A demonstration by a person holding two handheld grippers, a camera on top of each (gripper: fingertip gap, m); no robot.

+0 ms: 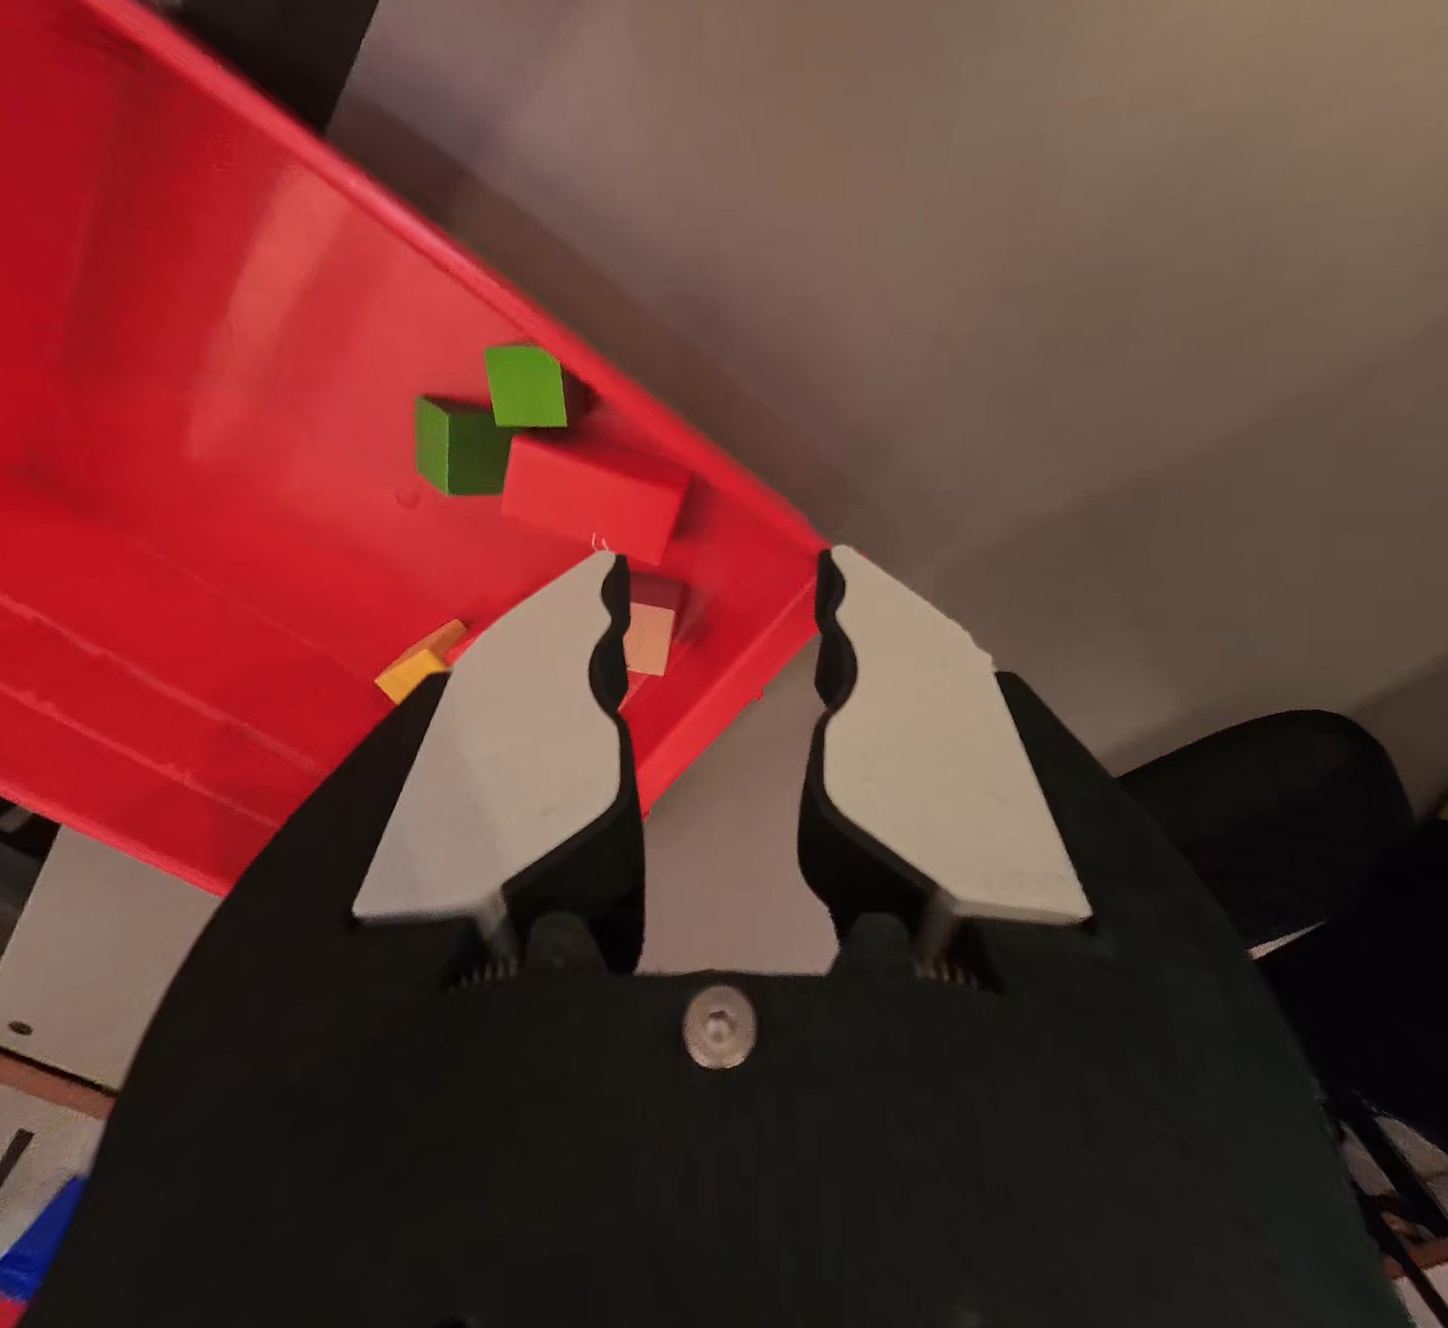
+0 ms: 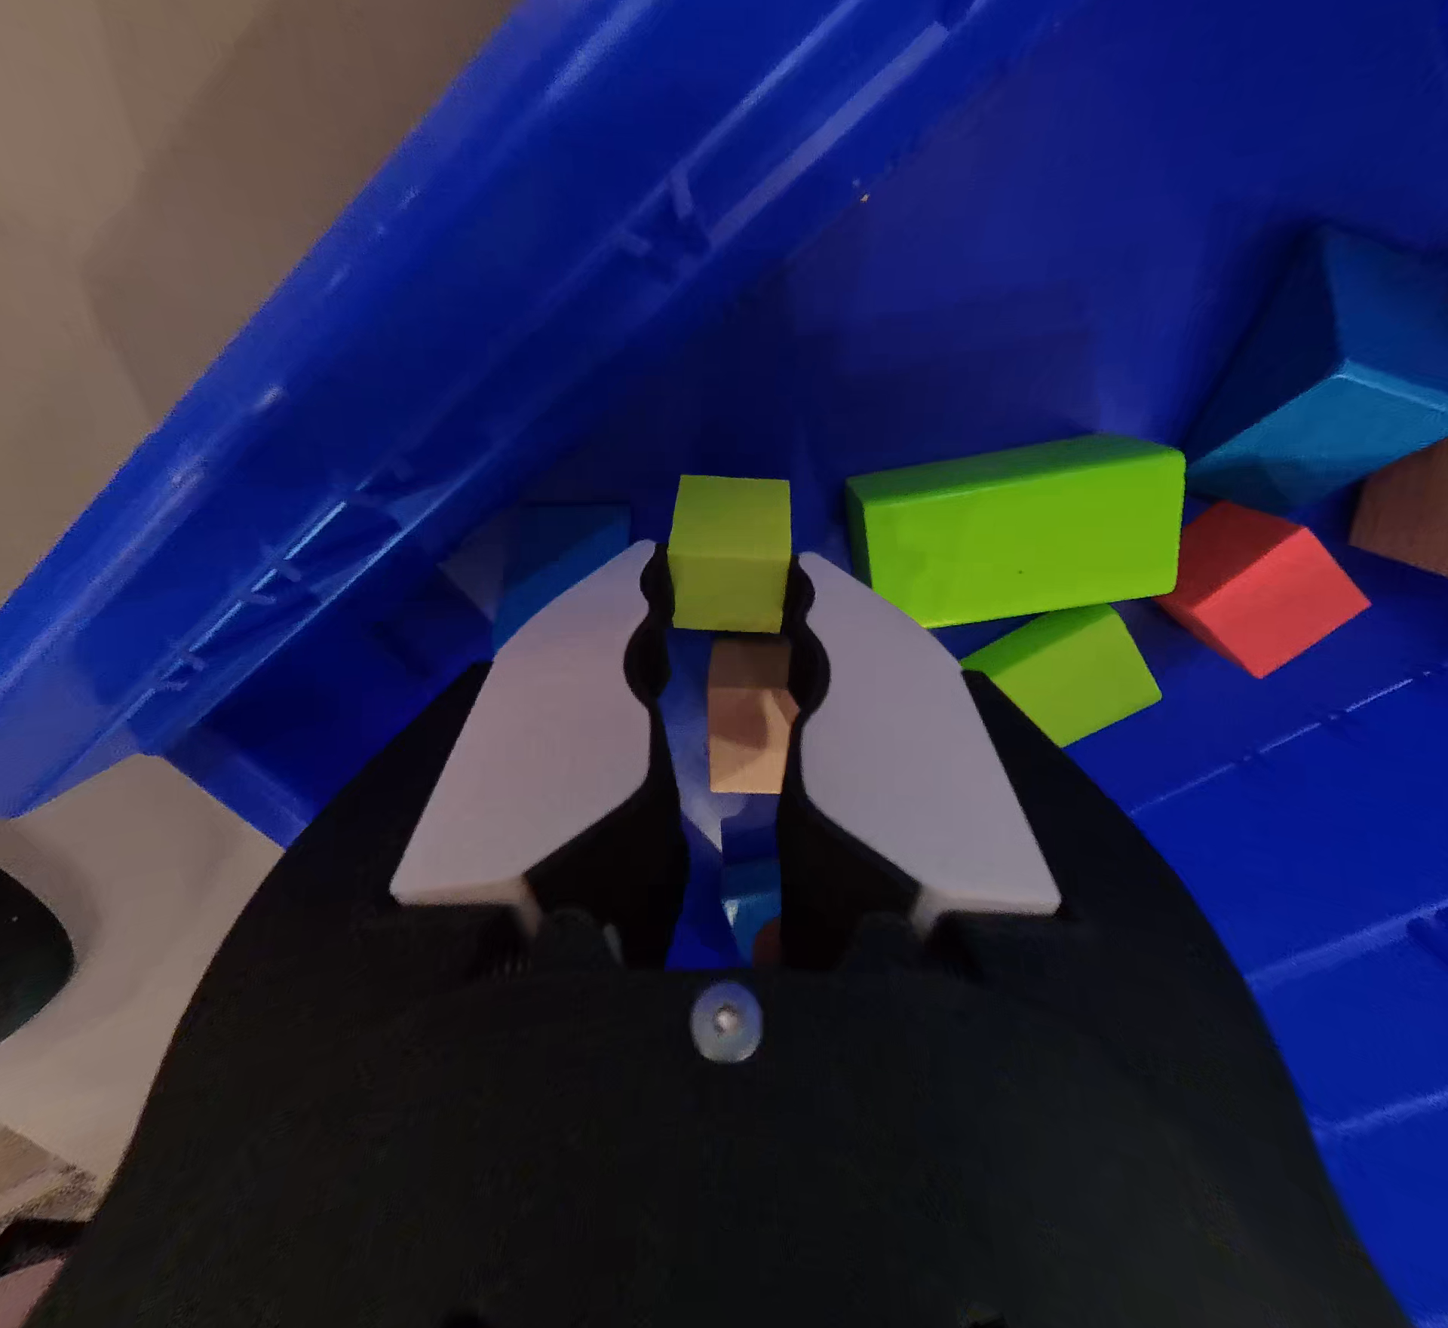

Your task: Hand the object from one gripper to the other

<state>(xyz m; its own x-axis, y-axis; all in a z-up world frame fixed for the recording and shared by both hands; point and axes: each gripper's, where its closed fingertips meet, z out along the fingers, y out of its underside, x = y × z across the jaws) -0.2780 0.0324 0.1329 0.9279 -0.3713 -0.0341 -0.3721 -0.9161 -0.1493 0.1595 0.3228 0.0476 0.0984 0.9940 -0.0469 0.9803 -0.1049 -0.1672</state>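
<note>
Over the blue bin (image 2: 548, 209), right gripper (image 2: 729, 577) pinches a lime-green cube (image 2: 729, 554) at its fingertips, pads tight on both sides. Above the red bin's (image 1: 196, 350) corner, left gripper (image 1: 721, 585) gapes wide, nothing between its fingers.

Left hand-held gripper (image 1: 721, 624): black body, pale grey finger plates, black wavy pads. Ahead and to its left, a red bin (image 1: 235, 350) holds two green blocks (image 1: 462, 448), one lighter than the other, a red block (image 1: 591, 499), a yellow-orange block (image 1: 415, 663) and a tan block with a maroon face (image 1: 650, 624). The counter (image 1: 1019, 272) is grey-brown.

Right hand-held gripper (image 2: 729, 601): same black and pale grey, pads pressed on a lime-green cube (image 2: 729, 554). Around it, a blue bin (image 2: 705, 115); to the right, a long green block (image 2: 1019, 530), a smaller green block (image 2: 1066, 663), a coral-red block (image 2: 1261, 585) and a light blue block (image 2: 1348, 381).
</note>
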